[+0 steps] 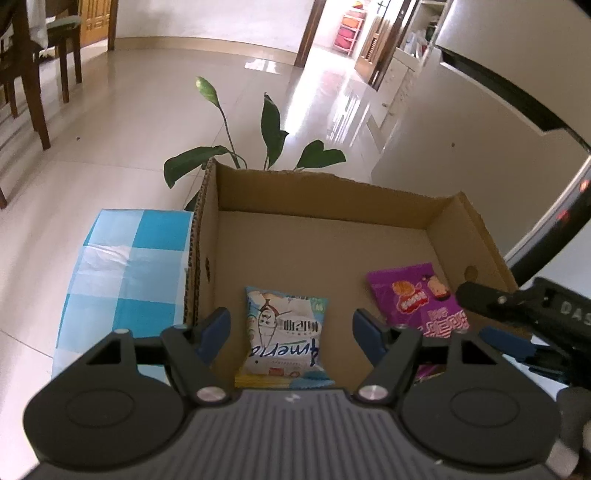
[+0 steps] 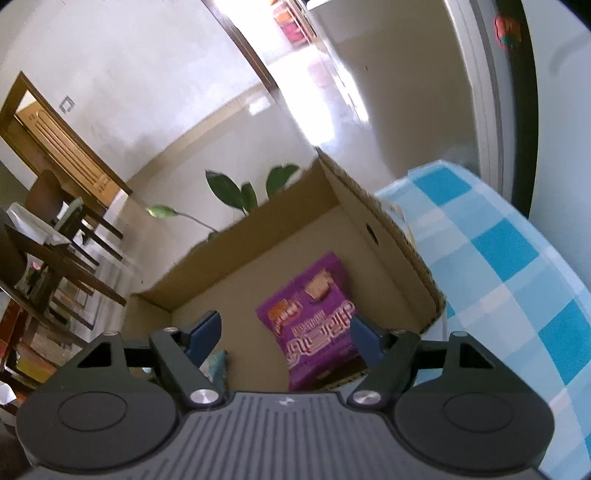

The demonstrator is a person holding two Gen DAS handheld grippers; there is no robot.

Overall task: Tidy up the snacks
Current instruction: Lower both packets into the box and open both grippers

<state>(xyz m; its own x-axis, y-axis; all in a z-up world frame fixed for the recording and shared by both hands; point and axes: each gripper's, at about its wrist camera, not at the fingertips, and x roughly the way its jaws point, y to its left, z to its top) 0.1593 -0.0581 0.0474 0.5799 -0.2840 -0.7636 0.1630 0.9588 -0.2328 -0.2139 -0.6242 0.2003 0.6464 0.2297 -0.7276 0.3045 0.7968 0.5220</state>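
A cardboard box (image 1: 325, 192) stands on a table with a blue-and-white checked cloth (image 1: 122, 266). Inside lie a white-and-blue snack bag (image 1: 284, 336) at the front middle and a purple snack bag (image 1: 413, 295) at the right. My left gripper (image 1: 291, 325) is open and empty above the white bag. My right gripper (image 2: 284, 332) is open and empty above the purple bag (image 2: 314, 317), inside the box (image 2: 258, 229). The right gripper also shows at the right edge of the left wrist view (image 1: 517, 317). A corner of the white bag (image 2: 218, 365) shows under the right gripper's left finger.
A leafy plant (image 1: 266, 144) stands behind the box. Wooden chairs (image 1: 33, 74) and a dining table (image 2: 55, 258) are on the tiled floor to the left. A wall and a doorway (image 1: 332, 33) lie beyond. The checked cloth (image 2: 498, 266) extends right of the box.
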